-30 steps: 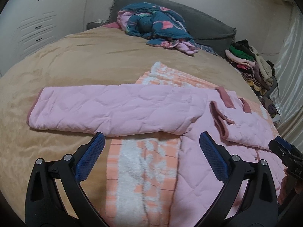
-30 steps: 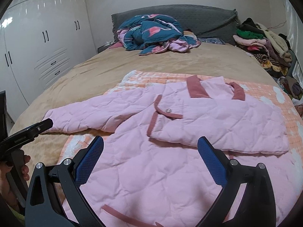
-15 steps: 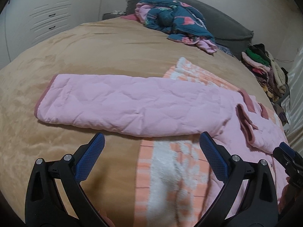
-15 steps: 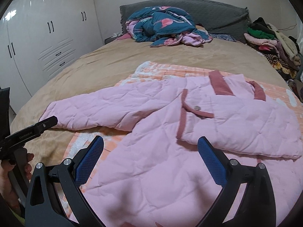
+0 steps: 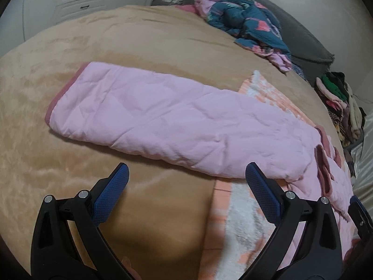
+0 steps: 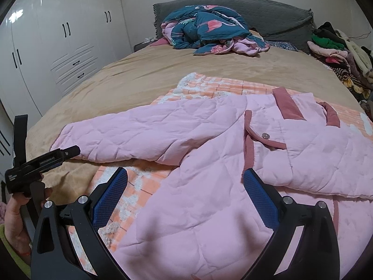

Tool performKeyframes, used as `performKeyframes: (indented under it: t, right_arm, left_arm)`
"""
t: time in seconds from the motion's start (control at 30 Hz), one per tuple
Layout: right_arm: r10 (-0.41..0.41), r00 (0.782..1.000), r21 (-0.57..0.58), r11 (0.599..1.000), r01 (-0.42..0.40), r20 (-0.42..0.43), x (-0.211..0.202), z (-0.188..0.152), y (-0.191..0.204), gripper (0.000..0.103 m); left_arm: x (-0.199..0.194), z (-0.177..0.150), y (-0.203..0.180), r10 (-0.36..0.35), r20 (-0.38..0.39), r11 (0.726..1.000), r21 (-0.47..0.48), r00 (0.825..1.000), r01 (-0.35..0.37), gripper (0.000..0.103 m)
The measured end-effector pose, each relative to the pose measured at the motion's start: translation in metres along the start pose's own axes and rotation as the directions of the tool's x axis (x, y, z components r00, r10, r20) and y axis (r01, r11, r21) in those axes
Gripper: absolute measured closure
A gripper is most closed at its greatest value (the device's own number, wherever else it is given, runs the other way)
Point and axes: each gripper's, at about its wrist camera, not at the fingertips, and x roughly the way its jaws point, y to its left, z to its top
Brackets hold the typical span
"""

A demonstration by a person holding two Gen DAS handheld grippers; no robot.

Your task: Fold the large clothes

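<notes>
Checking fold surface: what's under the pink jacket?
An orange-and-white blanket lies under the pink jacket, showing around its body. The outstretched sleeve lies mostly straight on the tan bedspread. How far the blanket reaches beneath the jacket's body is covered.

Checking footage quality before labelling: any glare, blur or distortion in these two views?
Left wrist: strong fisheye bulge in the bed, slightly soft; the tool's shadow falls below the pink sleeve. Right wrist: sharper, with glare on the glossy wardrobe.

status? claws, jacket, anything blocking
Left claw open, empty, above the bed near the outstretched sleeve. Right claw open, empty, over pink jacket. One sleeve already folded across. Nothing in the way.
</notes>
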Motion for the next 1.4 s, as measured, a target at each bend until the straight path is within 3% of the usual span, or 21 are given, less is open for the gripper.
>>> performKeyframes:
  t: [0.33, 0.63, 0.67, 0.73, 0.77, 0.8, 0.87, 1.07, 1.4]
  right_arm:
    - [-0.029, 1.0, 0.01, 1.0, 0.029, -0.009, 0.003, -0.003, -0.012, 0.004]
    - [-0.09, 0.996, 0.042, 0.995, 0.09, -0.009, -0.004, -0.007, -0.037, 0.004]
    - [-0.092, 0.996, 0.04, 0.995, 0.092, -0.011, -0.004, -0.008, -0.038, 0.004]
    - [-0.101, 0.995, 0.035, 0.994, 0.101, -0.009, -0.007, -0.011, -0.041, 0.004]
    - [-0.104, 0.995, 0.035, 0.994, 0.105, -0.007, -0.01, -0.012, -0.042, 0.004]
    - [-0.106, 0.994, 0.037, 0.994, 0.106, -0.005, -0.011, -0.013, -0.044, 0.004]
    - [-0.104, 0.995, 0.047, 0.993, 0.104, -0.003, -0.014, -0.014, -0.048, 0.004]
    - [-0.1, 0.995, 0.063, 0.993, 0.1, 0.01, -0.027, -0.018, -0.059, 0.004]
    - [-0.099, 0.994, 0.121, 0.988, 0.094, 0.036, -0.06, -0.028, -0.094, 0.004]
  left_arm:
    - [0.035, 0.018, 0.039, 0.023, -0.025, 0.991, -0.13, 0.999, -0.026, 0.009]
    - [0.057, 0.027, 0.053, 0.009, 0.004, 0.986, -0.167, 1.0, -0.008, 0.01]
    - [0.057, 0.028, 0.053, 0.007, 0.017, 0.986, -0.167, 1.0, -0.004, 0.012]
    - [0.056, 0.03, 0.055, 0.006, 0.034, 0.985, -0.171, 0.999, 0.0, 0.034]
    - [0.053, 0.03, 0.058, 0.012, 0.048, 0.984, -0.178, 0.999, -0.003, 0.057]
    - [0.051, 0.031, 0.058, -0.009, 0.06, 0.983, -0.182, 0.998, 0.02, 0.069]
    - [0.046, 0.033, 0.053, -0.036, 0.078, 0.985, -0.164, 0.996, 0.048, 0.083]
    - [0.01, 0.043, 0.025, -0.036, 0.176, 0.997, -0.066, 0.984, 0.048, 0.091]
    - [-0.072, 0.043, -0.035, -0.125, 0.324, 0.992, 0.06, 0.938, 0.111, 0.091]
